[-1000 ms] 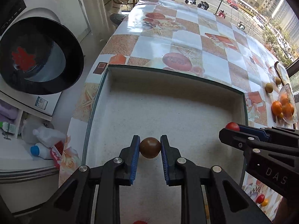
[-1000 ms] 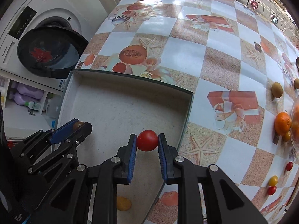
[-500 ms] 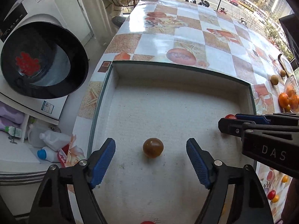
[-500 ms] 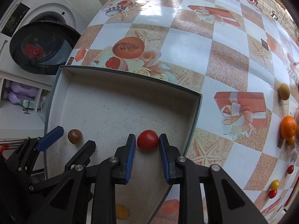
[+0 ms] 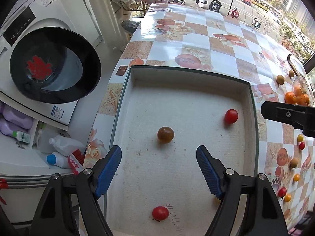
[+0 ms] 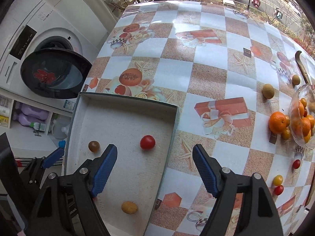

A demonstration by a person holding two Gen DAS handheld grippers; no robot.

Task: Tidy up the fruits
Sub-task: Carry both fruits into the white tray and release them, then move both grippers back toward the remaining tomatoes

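1. My left gripper has jaws spread wide, nothing between them; a brown tomato lies just ahead in the tray.
2. My right gripper has jaws opening, empty; a red tomato lies just ahead, in the tray.
3. Four fruits are in the tray.
4. Right of my jaws, many fruits remain on the worktop; I judge sorting far from finished.

4 small fruits lie apart in the box on the table.
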